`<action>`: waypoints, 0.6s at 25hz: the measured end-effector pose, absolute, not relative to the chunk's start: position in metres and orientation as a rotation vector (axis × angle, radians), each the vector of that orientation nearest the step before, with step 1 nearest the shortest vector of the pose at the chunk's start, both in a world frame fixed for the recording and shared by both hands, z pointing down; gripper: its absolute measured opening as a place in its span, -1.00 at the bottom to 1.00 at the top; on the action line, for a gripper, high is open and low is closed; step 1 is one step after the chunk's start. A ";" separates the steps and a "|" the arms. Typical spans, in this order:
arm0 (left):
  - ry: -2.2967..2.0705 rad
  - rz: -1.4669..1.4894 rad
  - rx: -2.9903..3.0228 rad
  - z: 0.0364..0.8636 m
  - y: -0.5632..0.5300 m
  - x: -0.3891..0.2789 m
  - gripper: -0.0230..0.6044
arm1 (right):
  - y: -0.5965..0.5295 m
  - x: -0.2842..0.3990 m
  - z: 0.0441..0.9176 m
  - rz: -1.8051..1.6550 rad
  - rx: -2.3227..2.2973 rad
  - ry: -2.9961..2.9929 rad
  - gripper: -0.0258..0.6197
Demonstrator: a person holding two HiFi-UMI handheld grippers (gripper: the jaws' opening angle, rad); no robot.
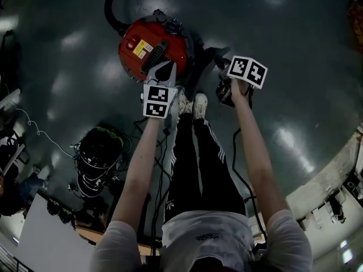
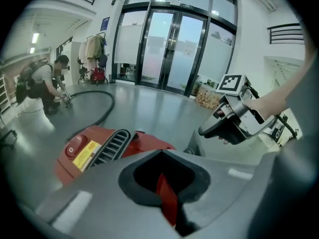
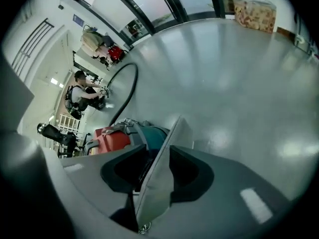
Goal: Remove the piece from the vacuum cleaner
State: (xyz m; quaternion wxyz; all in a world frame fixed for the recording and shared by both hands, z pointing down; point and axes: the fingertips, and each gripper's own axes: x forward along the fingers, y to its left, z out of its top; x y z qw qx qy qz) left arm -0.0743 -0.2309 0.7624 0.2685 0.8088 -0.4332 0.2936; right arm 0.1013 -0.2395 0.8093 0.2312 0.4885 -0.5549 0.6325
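The red vacuum cleaner stands on the grey floor in front of the person's feet, with its black hose curling away behind it. It also fills the lower left of the left gripper view as the red vacuum top. My left gripper hovers over the near edge of that top. Its jaws are shut, with only a red sliver showing in the slit of the left gripper. My right gripper is right of the vacuum and is shut on a flat grey piece. The piece sticks out past the right gripper.
The person's white shoes stand just behind the vacuum. A bundle of black cables lies to the left. Another person crouches far off at the hose end. Glass doors and a box are at the back.
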 end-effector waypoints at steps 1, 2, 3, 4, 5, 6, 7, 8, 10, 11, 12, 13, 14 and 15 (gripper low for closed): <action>-1.162 0.792 2.172 0.767 -0.231 -0.074 -0.91 | -0.239 0.100 0.815 1.742 1.336 -1.504 -0.41; -1.157 0.794 2.162 0.771 -0.231 -0.075 -0.92 | -0.238 0.098 0.821 1.742 1.327 -1.489 -0.41; -1.152 0.800 2.157 0.774 -0.231 -0.075 -0.91 | -0.237 0.096 0.825 1.745 1.320 -1.477 -0.41; -1.144 0.812 2.159 0.776 -0.231 -0.074 -0.91 | -0.238 0.095 0.828 1.752 1.316 -1.466 -0.42; -1.130 0.829 2.167 0.777 -0.232 -0.073 -0.91 | -0.240 0.094 0.831 1.763 1.317 -1.456 -0.42; -1.112 0.846 2.176 0.778 -0.232 -0.072 -0.92 | -0.242 0.092 0.834 1.775 1.323 -1.445 -0.44; -1.095 0.858 2.185 0.779 -0.233 -0.071 -0.92 | -0.244 0.091 0.837 1.785 1.330 -1.433 -0.45; -1.082 0.866 2.193 0.780 -0.233 -0.070 -0.92 | -0.246 0.091 0.841 1.789 1.335 -1.416 -0.46; -1.066 0.877 2.207 0.781 -0.232 -0.070 -0.92 | -0.244 0.092 0.848 1.759 1.329 -1.370 -0.46; -1.064 0.883 2.212 0.781 -0.231 -0.070 -0.92 | -0.241 0.093 0.852 1.728 1.316 -1.345 -0.45; -1.065 0.887 2.214 0.780 -0.231 -0.069 -0.92 | -0.238 0.094 0.856 1.697 1.304 -1.326 -0.44; -1.069 0.887 2.213 0.780 -0.232 -0.069 -0.92 | -0.236 0.095 0.859 1.680 1.296 -1.312 -0.43; -1.075 0.881 2.210 0.781 -0.232 -0.069 -0.93 | -0.234 0.096 0.862 1.687 1.293 -1.300 -0.42; -1.080 0.874 2.209 0.781 -0.232 -0.069 -0.93 | -0.233 0.095 0.864 1.713 1.291 -1.284 -0.43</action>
